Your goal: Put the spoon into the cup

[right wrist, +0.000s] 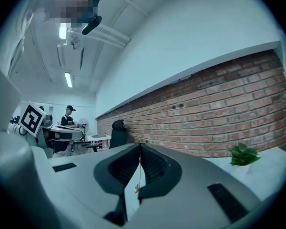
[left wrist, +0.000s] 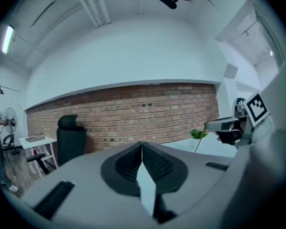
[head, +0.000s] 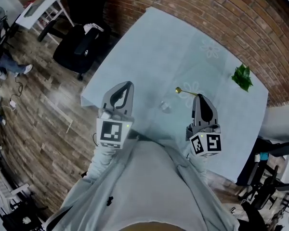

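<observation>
Scanning from the left: left tongs (head: 129, 84) clenched together, nothing between them. Near the middle of the pale blue cloth-covered desk (head: 149, 42) we note what looks like a small clear glass cup (head: 164, 107), empty. Right tongs (head: 199, 96) are clamped on the thin gold metal spoon (head: 179, 90), its bowl poking out near the cup, not in it. We judge pickup done and insertion left.

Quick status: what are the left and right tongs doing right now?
Left tongs: closed, nothing between them.
Right tongs: closed on the spoon, held by its handle.
</observation>
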Demonstrator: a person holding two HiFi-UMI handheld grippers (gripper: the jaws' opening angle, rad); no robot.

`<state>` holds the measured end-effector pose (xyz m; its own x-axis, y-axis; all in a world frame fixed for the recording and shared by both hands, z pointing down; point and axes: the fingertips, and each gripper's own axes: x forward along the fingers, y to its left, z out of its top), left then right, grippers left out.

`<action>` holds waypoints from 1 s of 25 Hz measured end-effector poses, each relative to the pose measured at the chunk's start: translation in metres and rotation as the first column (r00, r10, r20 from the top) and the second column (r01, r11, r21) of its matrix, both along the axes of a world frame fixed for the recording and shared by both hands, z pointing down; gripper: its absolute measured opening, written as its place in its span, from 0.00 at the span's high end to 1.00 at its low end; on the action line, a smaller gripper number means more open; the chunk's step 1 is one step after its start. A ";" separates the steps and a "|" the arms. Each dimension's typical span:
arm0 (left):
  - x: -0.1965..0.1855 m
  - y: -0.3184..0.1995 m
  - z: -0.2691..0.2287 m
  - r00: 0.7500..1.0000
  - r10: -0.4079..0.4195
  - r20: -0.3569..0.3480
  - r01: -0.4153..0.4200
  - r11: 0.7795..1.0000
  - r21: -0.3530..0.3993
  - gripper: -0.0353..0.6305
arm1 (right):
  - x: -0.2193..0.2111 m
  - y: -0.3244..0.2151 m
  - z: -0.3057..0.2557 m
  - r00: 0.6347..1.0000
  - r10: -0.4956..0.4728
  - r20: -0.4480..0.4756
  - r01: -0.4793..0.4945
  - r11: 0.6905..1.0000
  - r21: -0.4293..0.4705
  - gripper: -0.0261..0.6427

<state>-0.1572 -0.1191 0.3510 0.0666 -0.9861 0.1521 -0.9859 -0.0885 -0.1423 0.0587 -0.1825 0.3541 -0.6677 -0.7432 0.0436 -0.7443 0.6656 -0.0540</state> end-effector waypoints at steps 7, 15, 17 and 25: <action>0.015 -0.026 0.005 0.988 0.156 -0.013 -0.156 0.988 -0.018 0.92 | 0.025 0.009 0.009 0.987 0.159 -0.023 -0.159 0.987 -0.027 0.93; 0.025 -0.051 0.010 0.946 0.323 -0.022 -0.324 0.945 -0.054 0.92 | 0.032 0.016 0.007 0.950 0.312 -0.026 -0.313 0.948 -0.048 0.93; 0.030 -0.053 0.011 0.935 0.352 -0.030 -0.354 0.933 -0.062 0.92 | 0.033 0.020 0.007 0.942 0.336 -0.022 -0.336 0.941 -0.048 0.93; 0.053 -0.068 0.012 0.904 0.426 -0.038 -0.428 0.902 -0.055 0.92 | 0.042 0.026 0.001 0.923 0.385 -0.009 -0.385 0.922 -0.039 0.93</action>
